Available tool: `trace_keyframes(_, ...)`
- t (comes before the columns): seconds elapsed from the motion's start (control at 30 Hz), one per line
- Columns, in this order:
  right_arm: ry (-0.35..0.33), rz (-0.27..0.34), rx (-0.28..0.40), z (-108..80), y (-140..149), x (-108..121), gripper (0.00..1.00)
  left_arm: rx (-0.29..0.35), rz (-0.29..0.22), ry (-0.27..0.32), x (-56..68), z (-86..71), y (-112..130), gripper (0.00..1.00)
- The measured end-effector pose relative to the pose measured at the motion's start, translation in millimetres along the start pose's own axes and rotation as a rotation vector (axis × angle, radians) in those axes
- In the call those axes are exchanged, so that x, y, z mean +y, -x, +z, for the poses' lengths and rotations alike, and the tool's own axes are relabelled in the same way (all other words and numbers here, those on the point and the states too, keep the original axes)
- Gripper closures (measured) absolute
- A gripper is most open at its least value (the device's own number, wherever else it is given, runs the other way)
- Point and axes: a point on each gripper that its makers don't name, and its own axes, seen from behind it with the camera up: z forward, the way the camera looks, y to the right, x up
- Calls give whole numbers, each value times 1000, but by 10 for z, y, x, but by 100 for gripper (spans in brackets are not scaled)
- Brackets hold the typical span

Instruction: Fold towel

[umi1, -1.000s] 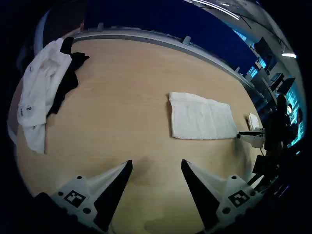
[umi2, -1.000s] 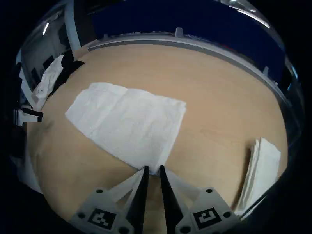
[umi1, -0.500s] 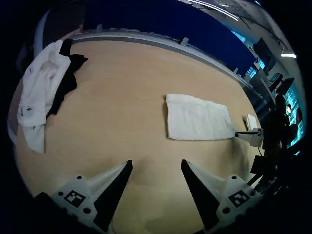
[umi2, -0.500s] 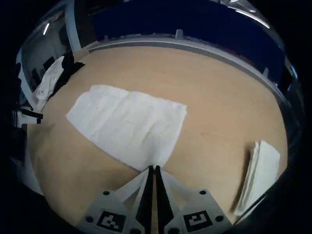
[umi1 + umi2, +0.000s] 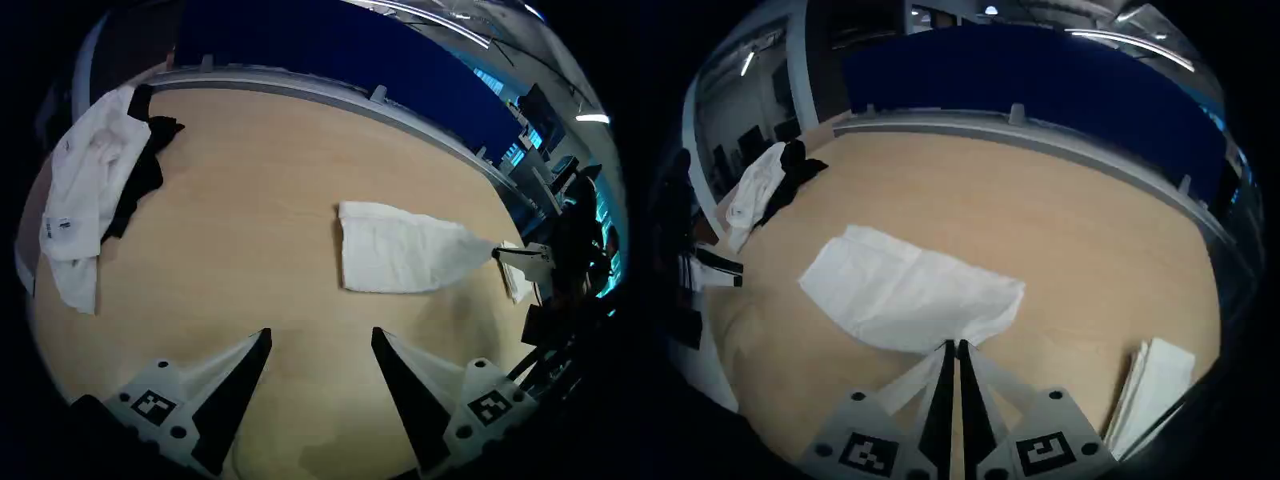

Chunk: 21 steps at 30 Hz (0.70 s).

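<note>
A white towel (image 5: 400, 248) lies folded on the wooden table (image 5: 256, 200), right of the middle in the left gripper view. My right gripper (image 5: 955, 352) is shut on the towel (image 5: 912, 296) at its near corner and holds that corner lifted off the table. In the left gripper view the right gripper (image 5: 498, 253) shows far right, pinching the raised towel corner. My left gripper (image 5: 320, 340) stands open over bare table, well short of the towel, with nothing between its fingers.
A heap of white and black clothing (image 5: 92, 180) lies at the table's far left; the clothing (image 5: 768, 188) also shows in the right gripper view. A stack of folded white towels (image 5: 1152, 384) sits at the right. A grey rail (image 5: 320, 80) and blue partition (image 5: 1024, 72) border the far edge.
The right gripper went from nearly shut to shut on the towel's near corner and then raised it, pulling that end up off the table. The left gripper stayed open and barely moved.
</note>
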Motion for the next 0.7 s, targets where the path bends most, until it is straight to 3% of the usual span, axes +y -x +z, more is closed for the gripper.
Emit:
trace_keyframes(0.3,-25,-58,70,-49,-580,-178,96,25,-19,21,26,-194,-19,8)
trace_keyframes(0.7,-75,-134,64,68,-768,-525,96,47,-56,22,-64,-423,62,7)
